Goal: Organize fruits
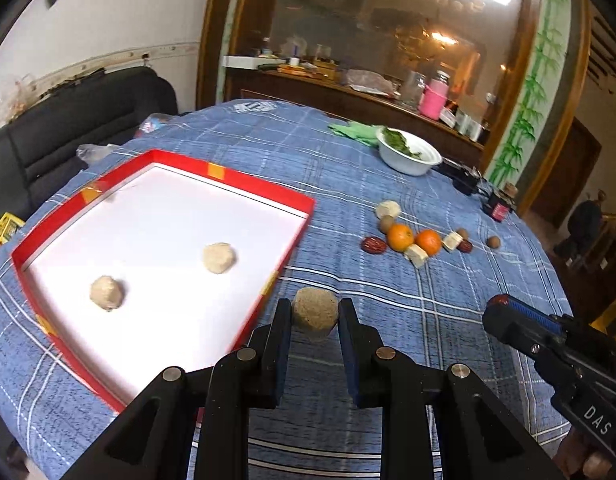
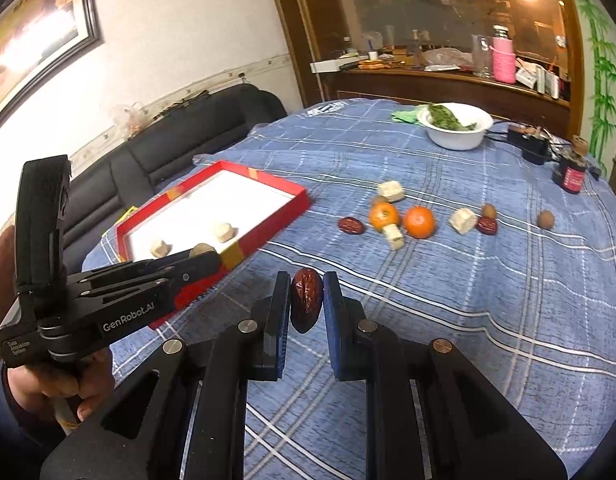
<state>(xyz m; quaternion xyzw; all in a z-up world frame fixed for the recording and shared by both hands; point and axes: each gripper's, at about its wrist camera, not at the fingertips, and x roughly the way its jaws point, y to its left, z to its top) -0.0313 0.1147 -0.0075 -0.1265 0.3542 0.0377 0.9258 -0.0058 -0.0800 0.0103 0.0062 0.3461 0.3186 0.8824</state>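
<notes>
My left gripper [image 1: 315,312] is shut on a beige round cake [image 1: 315,312], held above the blue cloth just right of the red tray [image 1: 264,190]. Two beige cakes [image 1: 219,258] lie on the tray's white floor. My right gripper [image 2: 306,300] is shut on a red date [image 2: 306,305], held above the cloth to the right of the tray [image 2: 268,234]. Two oranges [image 2: 419,222], beige cakes, red dates [image 2: 351,225] and brown round fruits [image 2: 545,219] lie on the cloth further off. The left gripper [image 2: 206,258] also shows in the right wrist view, near the tray's corner.
A white bowl of greens [image 2: 457,134] stands at the far side of the round table, with a green cloth beside it. A black charger and a small dark bottle [image 2: 571,174] sit at the far right. A black sofa [image 2: 196,124] is behind the table.
</notes>
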